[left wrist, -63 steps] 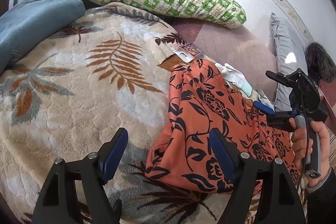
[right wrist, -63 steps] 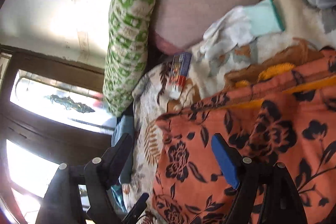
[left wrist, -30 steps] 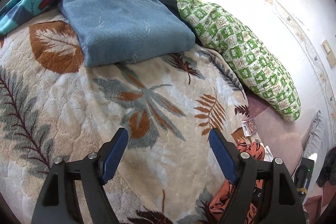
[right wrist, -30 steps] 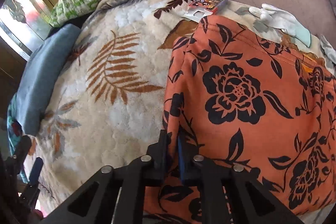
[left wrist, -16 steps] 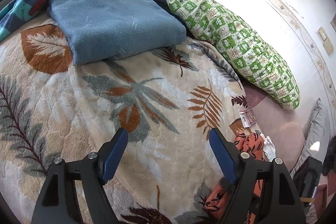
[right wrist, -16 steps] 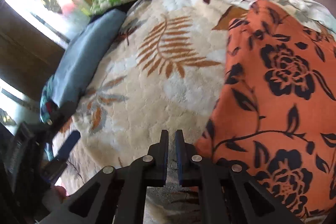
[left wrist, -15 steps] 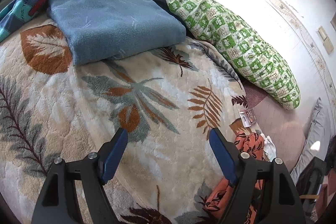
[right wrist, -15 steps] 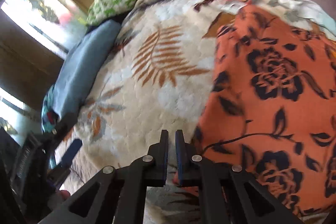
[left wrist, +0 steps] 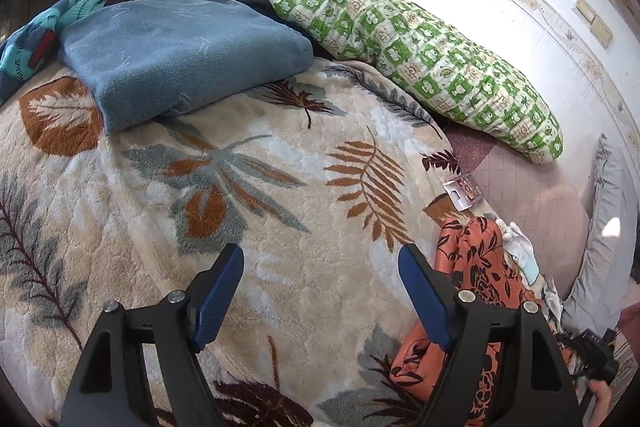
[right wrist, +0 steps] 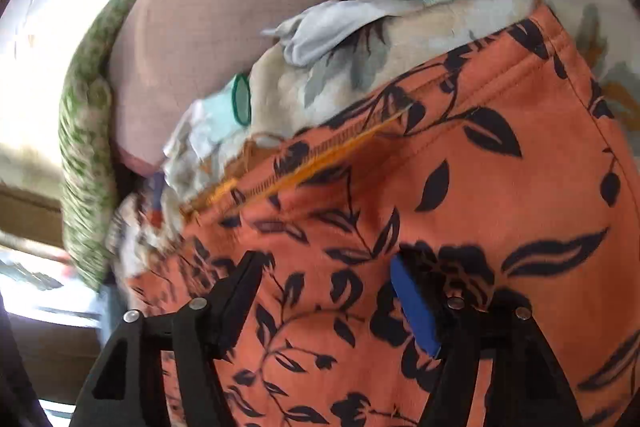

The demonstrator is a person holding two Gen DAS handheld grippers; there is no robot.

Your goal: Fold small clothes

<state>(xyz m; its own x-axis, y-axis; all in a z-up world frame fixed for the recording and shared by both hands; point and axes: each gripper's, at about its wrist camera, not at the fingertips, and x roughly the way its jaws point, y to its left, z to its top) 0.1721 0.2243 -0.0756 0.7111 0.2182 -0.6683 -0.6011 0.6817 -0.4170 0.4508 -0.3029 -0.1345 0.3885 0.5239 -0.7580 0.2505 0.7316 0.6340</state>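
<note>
Both tongs spread, left tongs (left wrist: 320,281) beside orange garment (left wrist: 476,275), right tongs (right wrist: 324,279) over it.

Left gripper (left wrist: 320,291): matte black frame filling the bottom of its view, two angular arms with triangular cutouts, a pair of silver screw heads on each arm. Fingers (left wrist: 218,293) are black-backed with blue pads on the inner faces. Right gripper (right wrist: 324,301): same black frame, same cutouts and silver screws, blue pad visible on one finger only, picture blurred. Bare skin of the right hand (left wrist: 600,405) shows at the lower right edge of the left view.
</note>
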